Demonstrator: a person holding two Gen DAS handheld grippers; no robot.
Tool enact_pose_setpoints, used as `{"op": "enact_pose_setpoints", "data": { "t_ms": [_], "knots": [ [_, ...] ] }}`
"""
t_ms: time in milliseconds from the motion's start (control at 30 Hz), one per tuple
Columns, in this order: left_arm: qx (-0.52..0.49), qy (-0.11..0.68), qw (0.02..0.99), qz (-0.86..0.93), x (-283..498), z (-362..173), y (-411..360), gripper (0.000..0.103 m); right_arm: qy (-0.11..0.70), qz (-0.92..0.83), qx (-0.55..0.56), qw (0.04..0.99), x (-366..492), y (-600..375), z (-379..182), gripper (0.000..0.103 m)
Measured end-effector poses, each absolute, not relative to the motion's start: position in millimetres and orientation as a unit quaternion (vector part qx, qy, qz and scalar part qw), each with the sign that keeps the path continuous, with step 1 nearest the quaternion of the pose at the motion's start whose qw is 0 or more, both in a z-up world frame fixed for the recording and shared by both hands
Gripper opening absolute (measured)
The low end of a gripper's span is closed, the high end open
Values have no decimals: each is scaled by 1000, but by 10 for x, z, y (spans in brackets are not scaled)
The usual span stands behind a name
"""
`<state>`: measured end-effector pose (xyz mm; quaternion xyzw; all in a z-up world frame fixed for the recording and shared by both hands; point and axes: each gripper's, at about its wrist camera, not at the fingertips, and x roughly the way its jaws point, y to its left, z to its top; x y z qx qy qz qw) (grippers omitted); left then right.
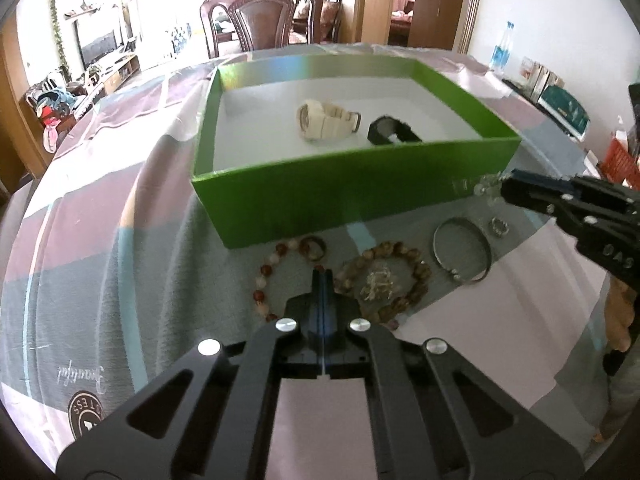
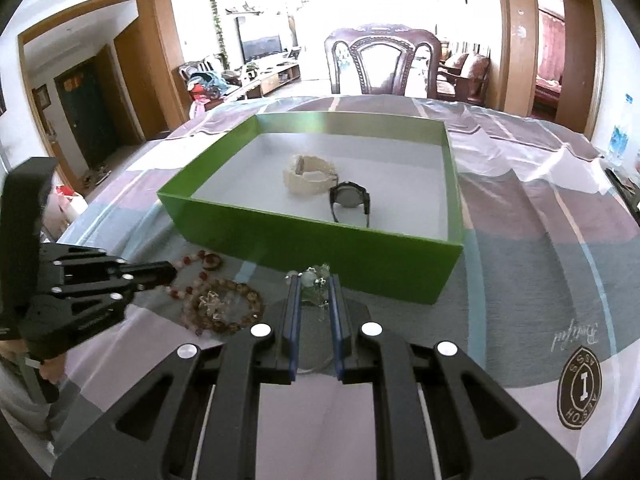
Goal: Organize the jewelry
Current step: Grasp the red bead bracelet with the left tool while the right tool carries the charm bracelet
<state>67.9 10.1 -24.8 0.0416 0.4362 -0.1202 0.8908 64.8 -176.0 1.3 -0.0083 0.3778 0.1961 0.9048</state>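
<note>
Tongs on the left [image 1: 322, 276] are seen fully closed, the two blue-lined fingers pressed flat together with nothing gripped between them; the tips hover just above the beaded bracelets on the worktop [image 1: 120, 240]. Tongs on the right [image 2: 314, 280] are held narrowly parted, and a clear crystal bead bracelet [image 2: 314, 280] is pinched at the tips between the pads, lifted off the cloth just in front of the green box [image 2: 320, 248]. In the left wrist view the same bracelet [image 1: 486, 186] is seen at the right tongs' tips [image 1: 505, 188], beside the box's near right corner.

Inside the green box [image 1: 352, 184] a cream wristwatch [image 1: 326, 122] and a black wristwatch [image 1: 390, 130] are lying side by side on the white floor. Left on the cloth in front of the box are a red-and-white bead bracelet [image 1: 276, 264], a brown wooden bead bracelet [image 1: 400, 276] with a small tangle of pale chain [image 1: 378, 284] inside it, a silver bangle [image 1: 462, 250] and a small ring [image 1: 499, 226].
</note>
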Motion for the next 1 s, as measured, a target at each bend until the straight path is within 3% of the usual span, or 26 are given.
{"op": "enact_pose_setpoints", "data": {
  "t_ms": [200,267,433,600,700,1000],
  "knots": [
    [40,438,892,-102,717,-233,195,2,404,185,-9,896,731,-1743,-104,14],
    [39,449,889,-85,772,-281,236,17,408,186,-10,894,739,-1742,-125,14],
    [36,472,879,-57,874,-412,316,25,413,188,-16,891,732,-1716,-150,14],
    [44,488,870,-61,909,-501,273,22,417,187,-17,889,728,-1711,-168,14],
    [45,486,871,-61,908,-508,254,8,416,188,-17,890,727,-1710,-165,14],
    [32,423,903,-69,689,-77,266,8,384,184,-4,905,643,-1795,48,14]
  ]
}}
